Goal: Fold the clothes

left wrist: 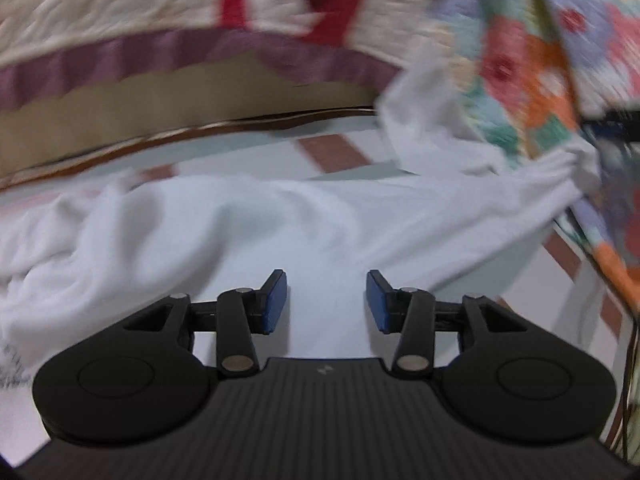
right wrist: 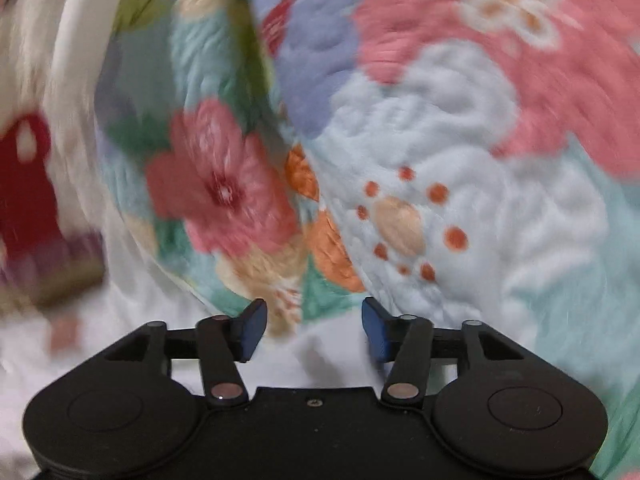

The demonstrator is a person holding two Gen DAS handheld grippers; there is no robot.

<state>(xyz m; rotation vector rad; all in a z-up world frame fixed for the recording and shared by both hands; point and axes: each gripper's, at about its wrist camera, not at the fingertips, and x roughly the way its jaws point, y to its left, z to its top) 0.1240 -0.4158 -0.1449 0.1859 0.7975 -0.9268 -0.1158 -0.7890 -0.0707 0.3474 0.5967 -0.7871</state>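
The left gripper (left wrist: 327, 300) is hovering low over a crumpled white cotton garment (left wrist: 224, 224), with its blue fingers apart and nothing between them. The garment is lying spread across the surface from 9 o'clock to 3 o'clock in the left wrist view, bunched up at the 9 o'clock end. It is probably laid out like this so an edge can be picked up for folding.

The right gripper (right wrist: 314, 326) is also wide apart and empty. It is pointing at a puffy quilt with pink, blue and orange flowers (right wrist: 420, 140), very close, with white cloth showing just under its fingers.

The surface is a pale sheet with brown-red squares (left wrist: 340, 152) — likely a bed. At 12 o'clock a cream blanket with red shapes and a purple edge (left wrist: 120, 12) is hanging. Both pictures are blurry.
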